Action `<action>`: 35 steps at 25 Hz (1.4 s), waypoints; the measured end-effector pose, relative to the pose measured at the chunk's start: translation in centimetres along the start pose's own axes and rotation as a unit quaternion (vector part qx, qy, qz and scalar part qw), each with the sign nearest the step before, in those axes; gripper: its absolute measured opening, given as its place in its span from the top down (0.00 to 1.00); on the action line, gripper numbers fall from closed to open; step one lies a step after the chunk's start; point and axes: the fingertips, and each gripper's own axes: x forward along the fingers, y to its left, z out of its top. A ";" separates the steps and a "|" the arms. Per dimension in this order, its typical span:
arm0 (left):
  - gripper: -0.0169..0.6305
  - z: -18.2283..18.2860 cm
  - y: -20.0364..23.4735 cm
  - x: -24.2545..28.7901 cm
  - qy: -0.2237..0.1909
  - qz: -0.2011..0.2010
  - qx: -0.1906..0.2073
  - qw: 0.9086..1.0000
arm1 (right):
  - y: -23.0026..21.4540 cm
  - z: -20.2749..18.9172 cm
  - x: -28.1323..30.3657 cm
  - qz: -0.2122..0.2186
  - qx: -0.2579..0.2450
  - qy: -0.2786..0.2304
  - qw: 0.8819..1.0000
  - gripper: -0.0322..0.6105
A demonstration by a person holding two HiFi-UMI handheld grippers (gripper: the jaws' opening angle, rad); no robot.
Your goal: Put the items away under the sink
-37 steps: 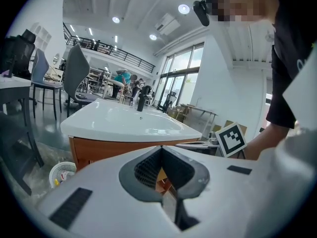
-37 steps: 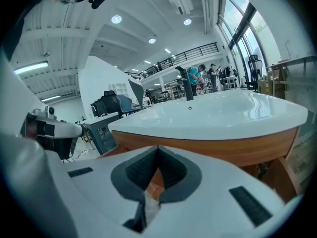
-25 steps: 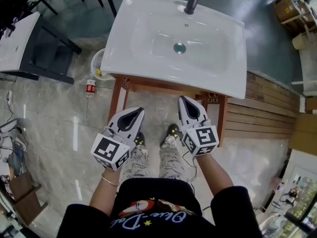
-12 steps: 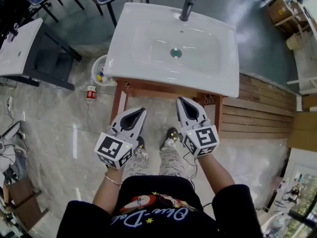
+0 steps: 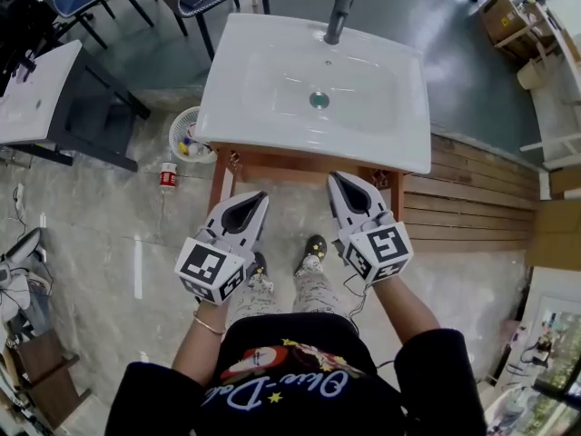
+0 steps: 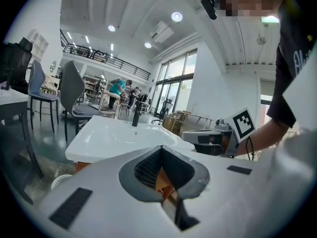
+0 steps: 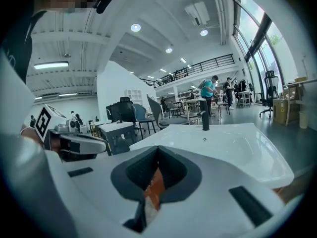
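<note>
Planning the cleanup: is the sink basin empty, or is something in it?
Empty: the sink basin shows only bare white surface and its drain.

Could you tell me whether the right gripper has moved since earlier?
Yes: the right gripper has risen; it keeps its size in the head view while the sink below looks smaller.

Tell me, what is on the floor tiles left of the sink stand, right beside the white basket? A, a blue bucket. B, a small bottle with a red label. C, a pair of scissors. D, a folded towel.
B: the head view shows a small bottle with a red label on the tiles beside the white basket, left of the wooden stand under the sink.
</note>
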 end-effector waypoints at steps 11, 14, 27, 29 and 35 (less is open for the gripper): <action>0.96 2.7 -3.0 -0.8 -0.025 -0.043 0.019 0.999 | 1.4 3.3 -1.2 0.029 -0.006 -0.003 1.000 0.94; 0.96 3.3 -3.4 -0.8 -0.022 -0.044 0.025 0.998 | 1.5 3.9 -1.8 0.029 -0.006 -0.006 1.000 0.94; 0.96 7.2 -5.6 -0.4 -0.034 -0.070 0.069 0.995 | 2.6 7.1 -3.5 0.060 -0.017 -0.028 0.998 0.94; 0.96 7.3 -5.9 -0.5 -0.033 -0.073 0.072 0.994 | 2.6 7.2 -3.7 0.061 -0.024 -0.025 0.998 0.94; 0.96 6.9 -7.9 -0.5 -0.025 -0.099 0.072 0.992 | 2.8 7.6 -4.8 0.070 -0.022 -0.029 0.997 0.94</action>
